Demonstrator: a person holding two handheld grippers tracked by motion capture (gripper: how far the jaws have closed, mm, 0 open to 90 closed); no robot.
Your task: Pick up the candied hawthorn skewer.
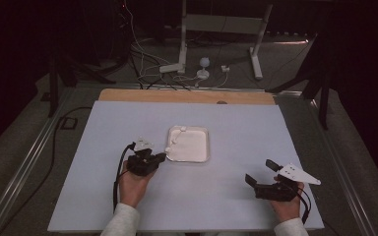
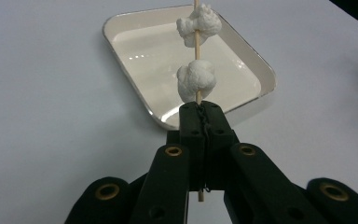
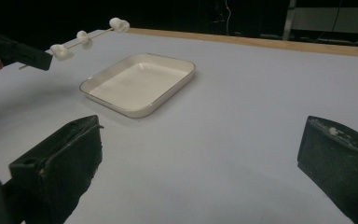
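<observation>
My left tool (image 2: pixel 200 109) was clamped tight on a thin wooden skewer (image 2: pixel 196 42), jaws pressed together with the stick pinched between them. The skewer ran forward from the tips, out over the near corner of a shallow white tray (image 2: pixel 256 70). White marshmallow-like lumps sat threaded on it: one (image 2: pixel 195 80) just past the tips, another (image 2: pixel 198 22) further up. From the right gripper view I counted three lumps (image 3: pixel 84 38) along the stick, held up off the bench (image 3: pixel 242 93), above and beside the tray's (image 3: pixel 168 95) left edge. The tray looked bare inside, lying flat near the middle of the bench (image 1: pixel 236 128).

My right tool (image 1: pixel 262 173) was spread wide, gripping nothing, jaws well apart, hovering low over the bench's near right part, well apart from the tray (image 1: pixel 203 147). My left tool (image 1: pixel 160 157) sat just beside the tray's near-left corner in the high view.
</observation>
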